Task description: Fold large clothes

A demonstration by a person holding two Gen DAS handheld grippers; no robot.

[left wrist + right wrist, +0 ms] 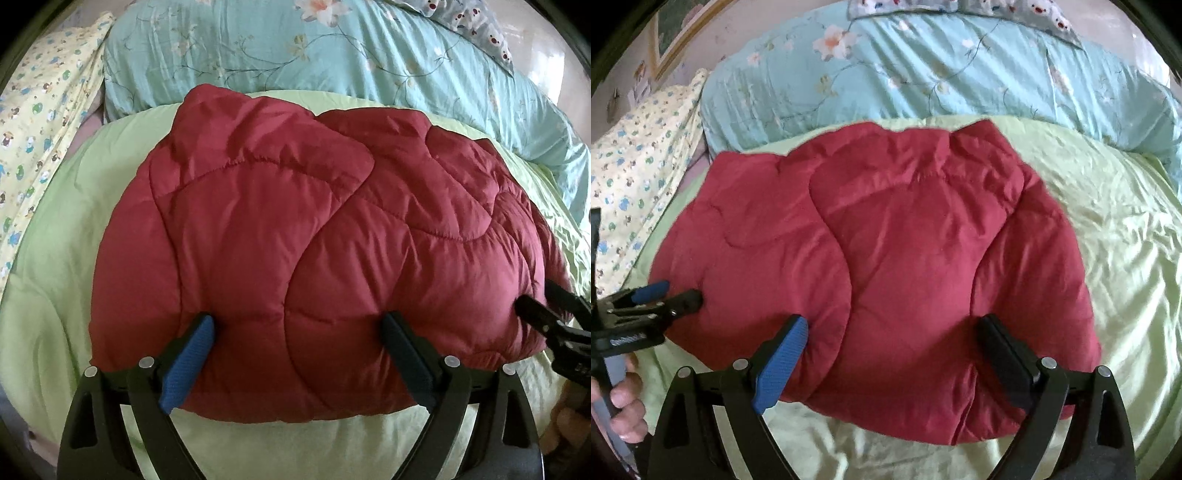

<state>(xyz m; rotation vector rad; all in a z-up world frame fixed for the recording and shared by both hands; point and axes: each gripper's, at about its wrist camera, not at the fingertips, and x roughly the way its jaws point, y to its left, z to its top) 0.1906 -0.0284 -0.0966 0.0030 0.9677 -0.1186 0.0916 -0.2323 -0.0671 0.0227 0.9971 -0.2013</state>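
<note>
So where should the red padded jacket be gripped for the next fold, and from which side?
Probably at its near edge, coming in from the near side. The red jacket lies flat and puffy on the green sheet, and its near edge is a thick rolled fold. Both the left gripper and right gripper are open wide and already straddle that edge, so closing there and lifting it away looks easiest.

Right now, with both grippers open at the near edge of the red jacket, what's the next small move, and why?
Probably close the left gripper and right gripper on the red padded jacket. Its near edge bulges between their spread fingers, already folded on the green sheet.
</note>
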